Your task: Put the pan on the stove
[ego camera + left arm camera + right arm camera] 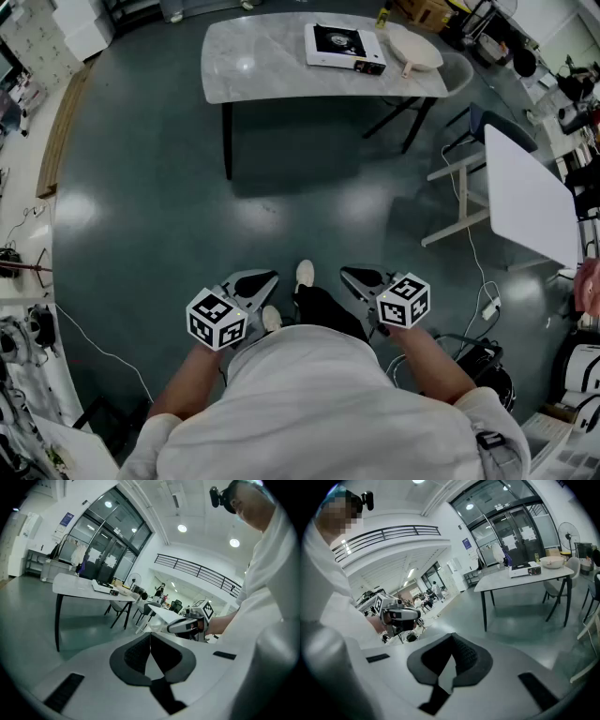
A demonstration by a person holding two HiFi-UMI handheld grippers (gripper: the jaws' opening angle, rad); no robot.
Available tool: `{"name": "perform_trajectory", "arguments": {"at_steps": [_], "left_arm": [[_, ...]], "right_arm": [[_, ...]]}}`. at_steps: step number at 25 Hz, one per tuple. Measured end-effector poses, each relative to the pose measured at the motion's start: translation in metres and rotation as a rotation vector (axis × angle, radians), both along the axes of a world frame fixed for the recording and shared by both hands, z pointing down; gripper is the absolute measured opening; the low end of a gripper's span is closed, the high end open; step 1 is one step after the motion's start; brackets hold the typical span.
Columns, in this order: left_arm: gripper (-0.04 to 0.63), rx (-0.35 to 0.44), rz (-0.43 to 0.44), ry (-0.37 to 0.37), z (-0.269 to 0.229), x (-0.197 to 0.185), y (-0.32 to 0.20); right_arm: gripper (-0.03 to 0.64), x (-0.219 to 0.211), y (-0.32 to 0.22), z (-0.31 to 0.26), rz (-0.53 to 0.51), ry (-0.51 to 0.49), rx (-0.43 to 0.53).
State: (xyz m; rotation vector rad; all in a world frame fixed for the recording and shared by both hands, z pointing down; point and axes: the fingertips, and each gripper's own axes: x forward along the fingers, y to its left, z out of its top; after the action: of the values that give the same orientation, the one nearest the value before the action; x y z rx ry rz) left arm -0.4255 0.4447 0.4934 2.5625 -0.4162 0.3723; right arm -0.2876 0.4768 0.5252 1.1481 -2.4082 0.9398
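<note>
both grippers clenched and empty, well away from the pan

the left gripper (265, 277) and right gripper (353, 275) are held low and close to the person's body, each with its jaws pressed together and gripping no object. across the floor, the pan (414, 45) lies on the grey table (253, 66), just beside the stove (342, 45), on its right.

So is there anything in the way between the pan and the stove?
Nothing visible. The pan sits right beside the stove on the table, to its right in the head view, and the stove's top looks bare.
</note>
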Motion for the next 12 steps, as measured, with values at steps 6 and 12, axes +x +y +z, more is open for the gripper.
{"name": "perform_trajectory", "arguments": {"at_steps": [6, 12], "left_arm": [[0.020, 0.058, 0.051, -0.001, -0.021, 0.059, -0.051], [0.020, 0.077, 0.054, -0.047, -0.042, 0.095, -0.116]], "right_arm": [[0.003, 0.032, -0.057, 0.003, 0.001, -0.026, 0.017], [0.003, 0.067, -0.128, -0.012, -0.003, -0.062, 0.052]]}}
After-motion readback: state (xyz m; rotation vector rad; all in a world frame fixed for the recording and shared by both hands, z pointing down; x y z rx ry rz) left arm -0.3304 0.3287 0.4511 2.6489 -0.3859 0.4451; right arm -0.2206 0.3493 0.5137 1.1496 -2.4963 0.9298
